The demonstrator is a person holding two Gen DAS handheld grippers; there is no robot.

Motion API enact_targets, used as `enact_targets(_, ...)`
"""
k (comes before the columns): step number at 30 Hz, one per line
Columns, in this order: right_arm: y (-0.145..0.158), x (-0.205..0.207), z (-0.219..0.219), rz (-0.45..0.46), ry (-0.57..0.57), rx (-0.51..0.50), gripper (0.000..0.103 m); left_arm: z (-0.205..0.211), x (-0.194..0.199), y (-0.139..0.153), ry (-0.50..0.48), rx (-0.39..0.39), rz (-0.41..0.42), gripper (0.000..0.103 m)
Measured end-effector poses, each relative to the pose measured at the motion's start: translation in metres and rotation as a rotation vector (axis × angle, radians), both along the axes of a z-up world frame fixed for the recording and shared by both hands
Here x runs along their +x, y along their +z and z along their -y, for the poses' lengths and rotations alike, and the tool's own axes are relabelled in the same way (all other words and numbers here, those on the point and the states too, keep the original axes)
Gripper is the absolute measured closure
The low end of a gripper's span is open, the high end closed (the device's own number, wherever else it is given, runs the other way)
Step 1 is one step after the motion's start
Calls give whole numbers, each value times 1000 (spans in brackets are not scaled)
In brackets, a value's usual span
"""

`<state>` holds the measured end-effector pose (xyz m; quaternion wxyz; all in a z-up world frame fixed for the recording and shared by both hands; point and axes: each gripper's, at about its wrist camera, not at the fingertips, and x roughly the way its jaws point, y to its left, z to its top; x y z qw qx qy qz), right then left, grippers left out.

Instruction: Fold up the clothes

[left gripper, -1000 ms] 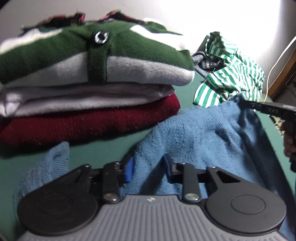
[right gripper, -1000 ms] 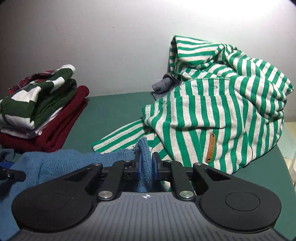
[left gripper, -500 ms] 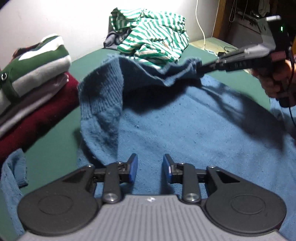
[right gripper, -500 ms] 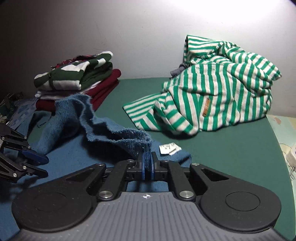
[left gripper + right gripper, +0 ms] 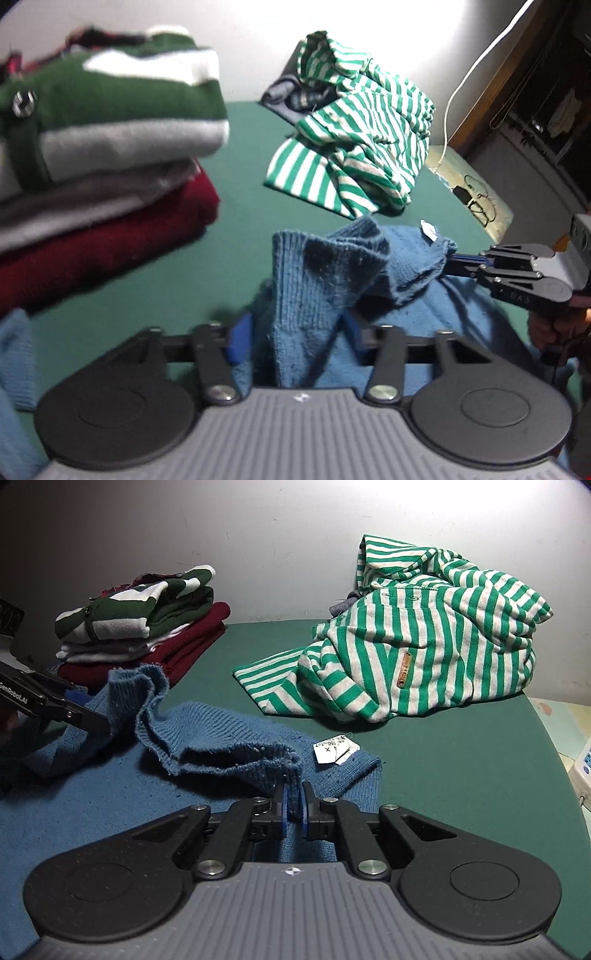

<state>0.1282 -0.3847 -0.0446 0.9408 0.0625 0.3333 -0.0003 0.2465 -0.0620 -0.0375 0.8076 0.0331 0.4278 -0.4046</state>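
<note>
A blue knit sweater [image 5: 92, 812] lies spread on the green table [image 5: 461, 775], its white label [image 5: 334, 751] showing. My right gripper [image 5: 293, 805] is shut on a raised edge of it, low over the sweater's body; the left wrist view shows the same gripper [image 5: 452, 260] pinching that edge. My left gripper [image 5: 293, 332] is open wide, and an upright ribbed fold of the sweater [image 5: 321, 280] fills the gap between its fingers. In the right wrist view the left gripper [image 5: 96, 720] sits at the far left, under that standing fold.
A stack of folded clothes [image 5: 140, 620], green-and-white on top and dark red below, sits at the back left. A crumpled green-striped hoodie [image 5: 424, 646] lies at the back right against the wall. A white cable [image 5: 465, 81] hangs beyond the table's right edge.
My left gripper has opened wider and moved onto a fold of the sweater, turning back toward the stack. The right gripper has lowered the pinched edge over the sweater.
</note>
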Motion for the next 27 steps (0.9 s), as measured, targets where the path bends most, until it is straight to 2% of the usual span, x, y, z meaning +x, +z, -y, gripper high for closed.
enact_targets(1, 0, 0, 0, 0, 0, -1, 97, 0, -2, -1, 10, -5, -1, 82)
enact_targets(3, 3, -1, 0, 12, -13, 2, 97, 1, -5, -2, 29, -15, -3, 89)
enact_targets(8, 30, 1, 8, 118, -67, 44, 97, -26, -11, 23, 114, -29, 77, 90)
enact_targets(11, 37, 26, 12, 136, -88, 30, 97, -38, -6, 30, 155, -11, 118, 90)
enact_targets(16, 34, 74, 22, 122, -152, -11, 97, -49, 18, 22, 242, 40, 161, 91)
enact_targets(17, 29, 84, 24, 106, -166, -20, 97, -51, 25, 17, 264, 58, 157, 95)
enact_targets(19, 16, 103, 24, 63, -188, -48, 97, -47, 35, 3, 288, 126, 143, 100)
enact_targets(21, 1, 120, 23, 7, -204, -92, 96, -44, 39, -9, 305, 189, 149, 98)
enact_targets(23, -5, 124, 22, 15, -213, -121, 96, -43, 41, -15, 321, 234, 147, 99)
enact_targets(25, 1, 118, 23, 36, -228, -106, 92, -50, 36, -9, 291, 146, 86, 98)
enact_targets(27, 12, 104, 25, 73, -260, -58, 82, -57, 29, 1, 244, 53, 33, 85)
